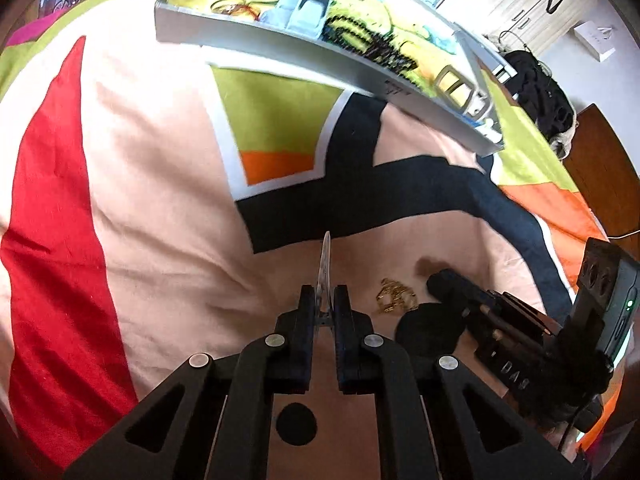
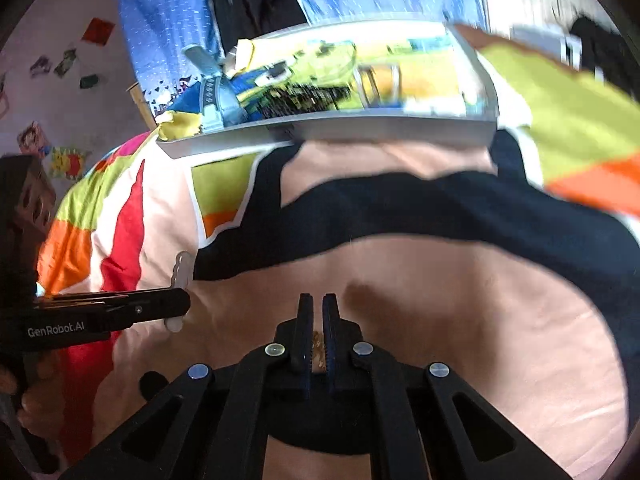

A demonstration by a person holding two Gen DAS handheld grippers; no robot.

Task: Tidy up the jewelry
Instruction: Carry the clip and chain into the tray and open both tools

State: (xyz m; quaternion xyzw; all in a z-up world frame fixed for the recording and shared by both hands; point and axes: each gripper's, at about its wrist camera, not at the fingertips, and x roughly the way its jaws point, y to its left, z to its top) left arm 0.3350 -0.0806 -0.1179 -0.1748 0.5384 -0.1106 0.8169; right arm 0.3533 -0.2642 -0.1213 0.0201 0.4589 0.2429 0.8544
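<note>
My left gripper is shut on a thin clear scalloped clip, seen edge-on and held above the bedspread. The right wrist view shows that left gripper at the left, with the clip standing up from its fingers. My right gripper is shut, and a bit of gold chain shows between its toothed pads. In the left wrist view the chain bunches beside the right gripper. A grey tray lies further back, holding black beads, gold rings and other pieces.
A patchwork bedspread in pink, red, green, orange and navy covers the bed. Black clothing and a wooden cabinet are at the right. A blue curtain hangs behind the tray. A person's hand holds the left gripper.
</note>
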